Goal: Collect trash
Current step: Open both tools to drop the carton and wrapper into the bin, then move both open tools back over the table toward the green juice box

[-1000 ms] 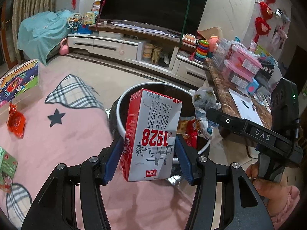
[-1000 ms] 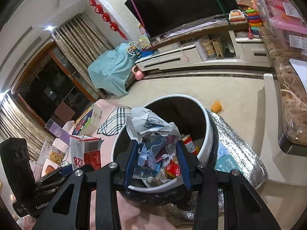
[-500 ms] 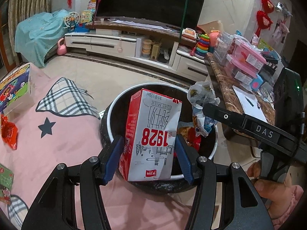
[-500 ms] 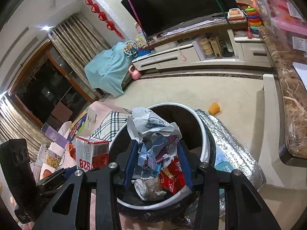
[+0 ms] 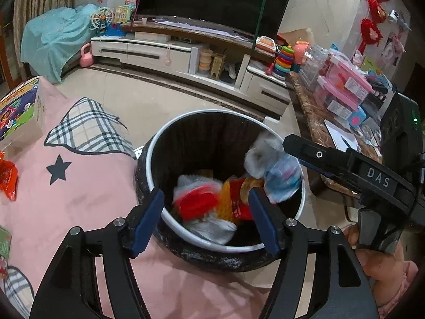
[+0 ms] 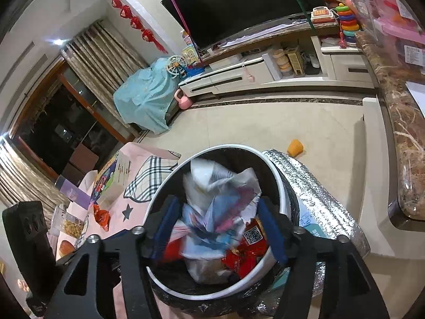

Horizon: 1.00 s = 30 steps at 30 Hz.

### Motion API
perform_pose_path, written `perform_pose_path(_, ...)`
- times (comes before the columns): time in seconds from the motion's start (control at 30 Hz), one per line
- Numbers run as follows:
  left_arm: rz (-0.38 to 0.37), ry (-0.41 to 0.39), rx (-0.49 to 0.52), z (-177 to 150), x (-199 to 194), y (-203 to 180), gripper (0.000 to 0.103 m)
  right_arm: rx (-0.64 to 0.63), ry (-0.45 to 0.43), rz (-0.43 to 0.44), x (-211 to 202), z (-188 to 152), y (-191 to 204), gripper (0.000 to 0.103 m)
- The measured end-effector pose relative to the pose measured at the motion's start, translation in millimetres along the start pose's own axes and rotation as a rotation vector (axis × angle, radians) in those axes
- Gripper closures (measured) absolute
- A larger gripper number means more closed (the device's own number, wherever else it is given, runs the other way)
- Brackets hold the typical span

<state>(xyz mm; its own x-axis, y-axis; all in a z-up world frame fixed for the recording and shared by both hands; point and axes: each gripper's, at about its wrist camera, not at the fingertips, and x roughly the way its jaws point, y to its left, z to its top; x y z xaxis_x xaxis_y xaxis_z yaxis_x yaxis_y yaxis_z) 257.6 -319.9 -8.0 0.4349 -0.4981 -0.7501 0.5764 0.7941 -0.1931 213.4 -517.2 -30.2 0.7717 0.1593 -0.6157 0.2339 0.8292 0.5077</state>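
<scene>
A black trash bin with a white rim [image 5: 159, 143] [image 6: 279, 186] stands on the floor beside the pink mat. My left gripper [image 5: 207, 218] is open and empty over the bin's near rim. The red and white milk carton [image 5: 195, 203] is blurred inside the bin among wrappers. My right gripper [image 6: 220, 228] hangs over the bin with its jaws spread. The crumpled plastic bag [image 6: 220, 186] [image 5: 276, 167] sits blurred between them, loose, dropping into the bin.
A pink mat [image 5: 66, 199] holds a red wrapper [image 5: 8, 180], a toy box [image 5: 16, 109] and snack packs [image 6: 71, 226]. A silver foil sheet [image 6: 318, 194] lies right of the bin. A marble counter [image 6: 403, 143] runs along the right. A TV stand [image 5: 172, 50] is at the back.
My left gripper opened and the milk carton fell into the bin. My right gripper opened wider and the plastic bag is falling into the bin.
</scene>
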Motion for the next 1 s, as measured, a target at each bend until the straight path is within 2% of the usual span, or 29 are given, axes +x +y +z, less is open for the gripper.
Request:
perform_pose_path(0.23, 0.005, -0.041, -0.053, -22.0, -21.4, 18.6, 0.035, 0.003, 0.002, 0.013, -2.3, -3.8, 5.3, 0.029)
perform_pose_path(0.37, 0.021, -0.055, -0.085, -39.9, -33.6, 33.0, 0.035, -0.003, 0.005, 0.029, -5.3, -11.3, 13.5, 0.019)
perform_pose_path(0.47, 0.038, -0.063, -0.104, -54.3, -42.8, 44.7, 0.035, -0.021, 0.003, 0.039, -8.7, -19.0, 24.9, 0.013)
perform_pose_path(0.63, 0.068, -0.085, -0.141, -79.0, -62.6, 66.4, 0.035, -0.068, 0.001, 0.050, -12.7, -35.0, 49.4, 0.012)
perform_pose_path(0.77, 0.099, -0.101, -0.173, -99.1, -78.3, 84.6, 0.034, -0.114, 0.002, 0.084, -14.1, -49.5, 72.7, 0.005)
perform_pose_path(1.0, 0.156, -0.121, -0.247, -131.9, -105.3, 120.7, 0.033, -0.169, 0.064, 0.140, 1.9, -79.9, 111.7, 0.003)
